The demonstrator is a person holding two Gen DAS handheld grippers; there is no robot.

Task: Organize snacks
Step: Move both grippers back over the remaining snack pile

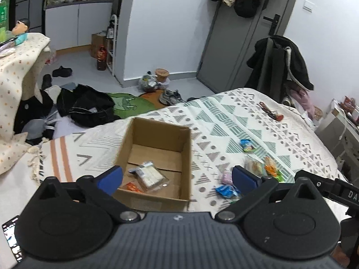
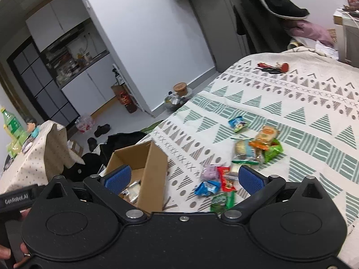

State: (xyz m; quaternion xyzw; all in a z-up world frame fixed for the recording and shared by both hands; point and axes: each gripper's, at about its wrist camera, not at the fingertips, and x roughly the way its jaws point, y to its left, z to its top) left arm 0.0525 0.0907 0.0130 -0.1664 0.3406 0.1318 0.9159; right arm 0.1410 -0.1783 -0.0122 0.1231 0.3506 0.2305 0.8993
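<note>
Both grippers gape empty: the right gripper [image 2: 184, 178] is nearer, the blue snack packet [image 2: 206, 187] lying just ahead between its fingers, while the left gripper [image 1: 177, 177] faces the cardboard box [image 1: 157, 157].

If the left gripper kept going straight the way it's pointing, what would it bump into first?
Probably the cardboard box. The left gripper stands open and empty, aimed down into the box, so it would likely meet the clear-wrapped snack lying inside first, though depth is hard to judge.
</note>
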